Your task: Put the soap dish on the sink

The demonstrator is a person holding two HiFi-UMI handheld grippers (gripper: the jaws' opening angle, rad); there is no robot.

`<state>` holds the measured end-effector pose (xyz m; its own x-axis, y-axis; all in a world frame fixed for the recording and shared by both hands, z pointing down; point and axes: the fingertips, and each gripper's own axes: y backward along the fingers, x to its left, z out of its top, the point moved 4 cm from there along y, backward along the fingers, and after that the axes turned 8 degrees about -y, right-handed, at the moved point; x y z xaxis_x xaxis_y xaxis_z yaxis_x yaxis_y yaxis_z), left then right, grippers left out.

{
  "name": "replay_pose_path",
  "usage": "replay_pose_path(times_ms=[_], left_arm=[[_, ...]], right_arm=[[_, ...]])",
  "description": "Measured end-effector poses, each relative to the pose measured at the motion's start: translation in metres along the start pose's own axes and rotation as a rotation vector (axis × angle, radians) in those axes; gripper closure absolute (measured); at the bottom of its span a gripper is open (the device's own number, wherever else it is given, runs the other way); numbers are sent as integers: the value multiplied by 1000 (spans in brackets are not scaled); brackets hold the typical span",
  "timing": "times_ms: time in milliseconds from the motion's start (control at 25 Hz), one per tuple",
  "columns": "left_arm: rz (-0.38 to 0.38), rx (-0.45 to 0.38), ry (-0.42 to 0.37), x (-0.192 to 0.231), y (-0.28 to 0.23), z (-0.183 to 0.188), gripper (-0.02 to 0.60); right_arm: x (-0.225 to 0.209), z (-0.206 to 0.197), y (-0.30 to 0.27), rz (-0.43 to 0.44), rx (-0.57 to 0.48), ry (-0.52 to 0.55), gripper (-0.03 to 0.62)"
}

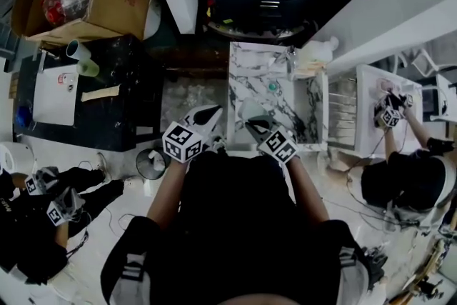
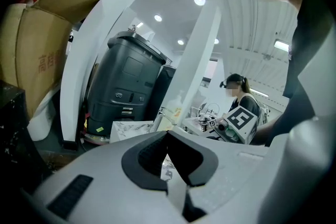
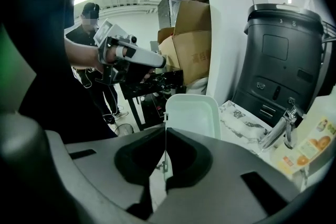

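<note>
Red Chinese characters on cardboard box [image 2: 42, 44], unreadable.

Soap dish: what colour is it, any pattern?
The soap dish is plain pale mint-white, no pattern; best in the right gripper view.

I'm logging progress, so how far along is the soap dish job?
Done: the right tongs grip the soap dish by its edge. In hand: it is held up near the marble sink. Remaining: set it down there and let go. The left tongs are empty.
</note>
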<state>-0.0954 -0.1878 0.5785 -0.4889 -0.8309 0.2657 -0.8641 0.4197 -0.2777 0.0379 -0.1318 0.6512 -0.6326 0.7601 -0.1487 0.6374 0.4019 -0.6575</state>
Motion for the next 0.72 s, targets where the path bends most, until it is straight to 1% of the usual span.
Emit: replay_pose_path(times_ms=[200,400,720], left_arm=[[29,-13,14,-5,-15,9,583],[51,-7,28,-9,-27,12,583],[76,6,30,-6,-32,16,583]], right_arm=[[-19,0,8,34,27,39,595],[-36,4,10,76,26,25,595],[-55,4,0,90,92,120,595]])
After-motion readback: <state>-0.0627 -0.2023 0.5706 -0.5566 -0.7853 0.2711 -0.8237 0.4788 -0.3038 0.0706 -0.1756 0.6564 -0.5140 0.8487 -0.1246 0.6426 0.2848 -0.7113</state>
